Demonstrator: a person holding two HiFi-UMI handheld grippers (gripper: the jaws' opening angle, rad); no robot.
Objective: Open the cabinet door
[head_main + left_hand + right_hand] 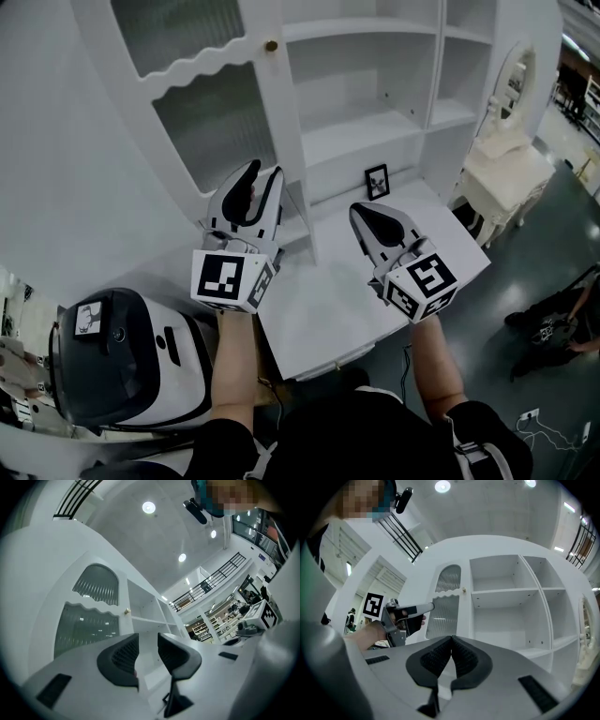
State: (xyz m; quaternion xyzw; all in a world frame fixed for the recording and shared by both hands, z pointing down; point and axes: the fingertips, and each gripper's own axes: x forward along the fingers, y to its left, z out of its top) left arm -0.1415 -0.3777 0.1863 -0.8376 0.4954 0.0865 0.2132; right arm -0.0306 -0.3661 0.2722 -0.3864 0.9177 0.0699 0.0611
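The left gripper (255, 173), in the lower middle of the head view, has its black ribbed jaws parted with nothing between them, while the right gripper (361, 211) beside it has its jaws closed tip to tip on nothing. Both are held by bare forearms rising from the bottom edge, aimed slightly upward at the white cabinet door with ribbed glass panels (202, 122) and a small brass knob (271, 45), which stands swung outward at the upper left. Each gripper's cube carries black-and-white square markers, and a small black-framed marker card (377, 181) stands right of the door.
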